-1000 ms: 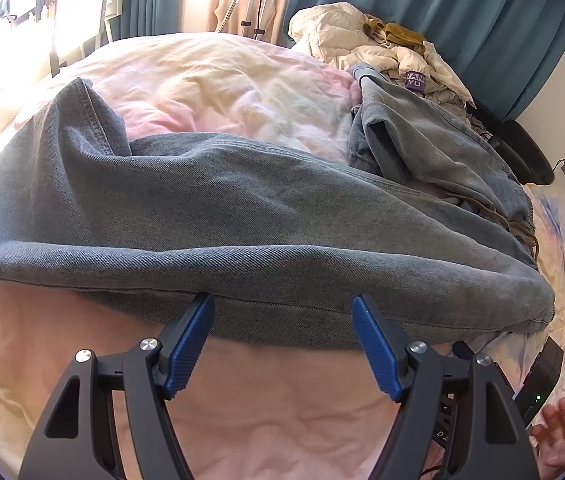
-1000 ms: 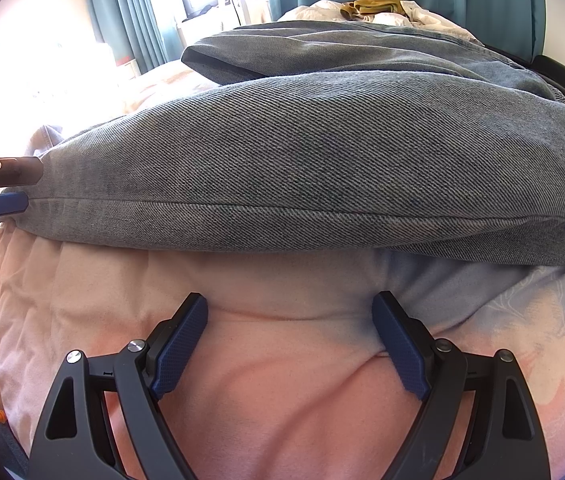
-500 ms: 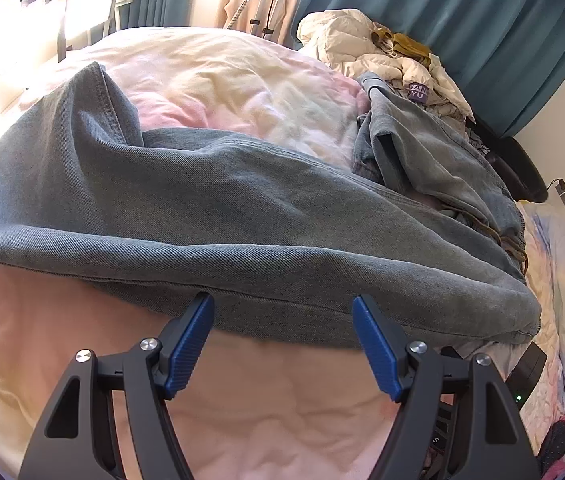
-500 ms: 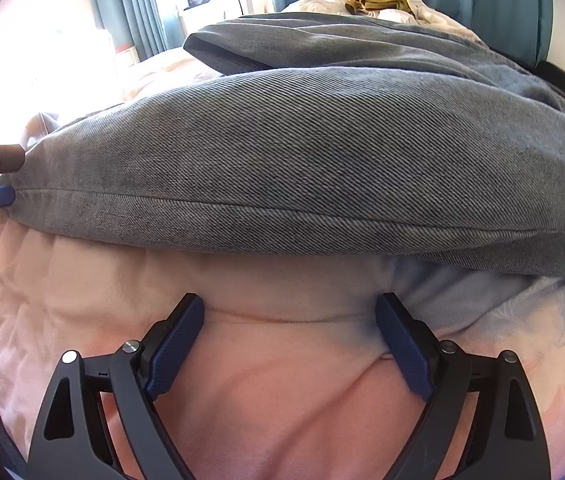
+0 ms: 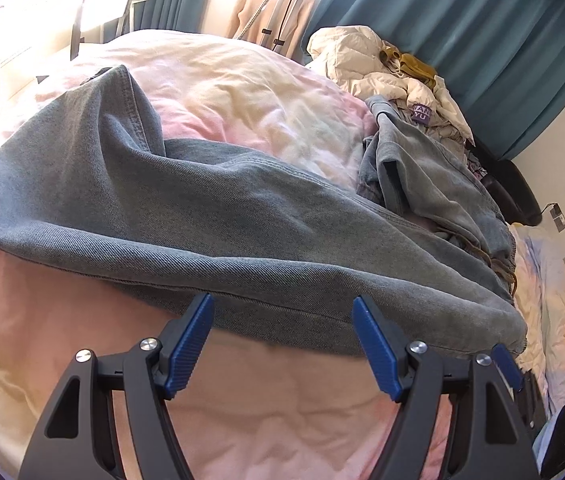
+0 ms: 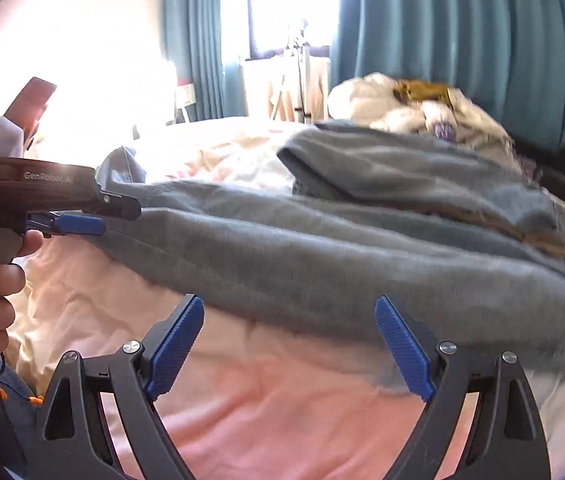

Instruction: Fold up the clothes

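Left wrist view: left gripper [image 5: 282,340], right gripper [image 6: 290,344] hovering wide-jawed, empty, at grey-blue denim jeans [image 5: 222,224] along pink bed's [image 5: 242,420] near edge; mid-fold; next: gripping folded edge.

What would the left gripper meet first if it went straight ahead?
Most likely the jeans: their folded edge lies right beyond the open left gripper, apparently just above the bedsheet.

A pair of grey-blue jeans [image 5: 222,216] is spread across the pink bed cover [image 5: 250,408], the folded long edge lying nearest the left gripper [image 5: 282,330]. The blue-padded fingers [image 5: 188,346] are held wide apart, nothing between them. A cream jacket [image 5: 366,64] is heaped at the bed's far right corner.
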`<state>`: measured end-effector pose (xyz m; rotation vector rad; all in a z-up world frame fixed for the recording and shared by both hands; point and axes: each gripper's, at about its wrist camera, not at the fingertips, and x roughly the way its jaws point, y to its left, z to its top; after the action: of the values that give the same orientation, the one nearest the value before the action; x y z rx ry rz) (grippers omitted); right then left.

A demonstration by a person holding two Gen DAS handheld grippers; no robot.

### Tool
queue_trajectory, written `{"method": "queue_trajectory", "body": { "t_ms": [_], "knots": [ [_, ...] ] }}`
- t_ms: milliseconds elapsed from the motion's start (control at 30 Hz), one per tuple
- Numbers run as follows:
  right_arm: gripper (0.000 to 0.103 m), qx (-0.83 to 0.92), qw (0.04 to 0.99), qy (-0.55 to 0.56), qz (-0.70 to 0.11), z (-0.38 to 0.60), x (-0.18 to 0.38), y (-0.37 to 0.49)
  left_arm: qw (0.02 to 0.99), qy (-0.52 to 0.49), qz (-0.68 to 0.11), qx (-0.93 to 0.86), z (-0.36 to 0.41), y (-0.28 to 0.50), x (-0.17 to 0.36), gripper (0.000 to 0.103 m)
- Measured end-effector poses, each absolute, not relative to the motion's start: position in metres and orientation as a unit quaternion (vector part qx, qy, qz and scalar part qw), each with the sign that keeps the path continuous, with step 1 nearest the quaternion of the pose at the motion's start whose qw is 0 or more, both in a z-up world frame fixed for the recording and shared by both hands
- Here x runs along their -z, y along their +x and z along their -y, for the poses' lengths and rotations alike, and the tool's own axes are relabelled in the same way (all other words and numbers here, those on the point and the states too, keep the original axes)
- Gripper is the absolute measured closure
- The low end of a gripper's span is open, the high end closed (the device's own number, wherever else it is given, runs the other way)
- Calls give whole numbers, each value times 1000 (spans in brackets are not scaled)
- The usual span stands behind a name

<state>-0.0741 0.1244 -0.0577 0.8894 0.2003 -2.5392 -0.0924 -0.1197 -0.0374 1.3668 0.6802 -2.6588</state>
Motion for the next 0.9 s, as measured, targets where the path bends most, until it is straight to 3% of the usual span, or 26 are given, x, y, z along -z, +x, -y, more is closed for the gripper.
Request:
{"method": "queue_trajectory", "body": {
  "t_ms": [300, 500, 567, 733, 900],
  "knots": [
    [14, 879, 321, 325, -136, -93, 55, -135, 46, 449, -234, 861, 132, -101, 46, 30],
    [28, 842, 365, 381, -117, -72, 99, -150, 57, 461, -225, 856, 132, -116, 60, 30],
    [51, 833, 363, 392, -144, -65, 109, -141, 58, 461, -225, 856, 132, -118, 61, 30],
    [88, 835, 350, 400, -142, -68, 106, -123, 51, 448, -247, 858, 137, -115, 59, 30],
    [95, 845, 334, 392, -144, -76, 92, -96, 38, 430, -266, 862, 140, -106, 50, 30]
  ]
}}
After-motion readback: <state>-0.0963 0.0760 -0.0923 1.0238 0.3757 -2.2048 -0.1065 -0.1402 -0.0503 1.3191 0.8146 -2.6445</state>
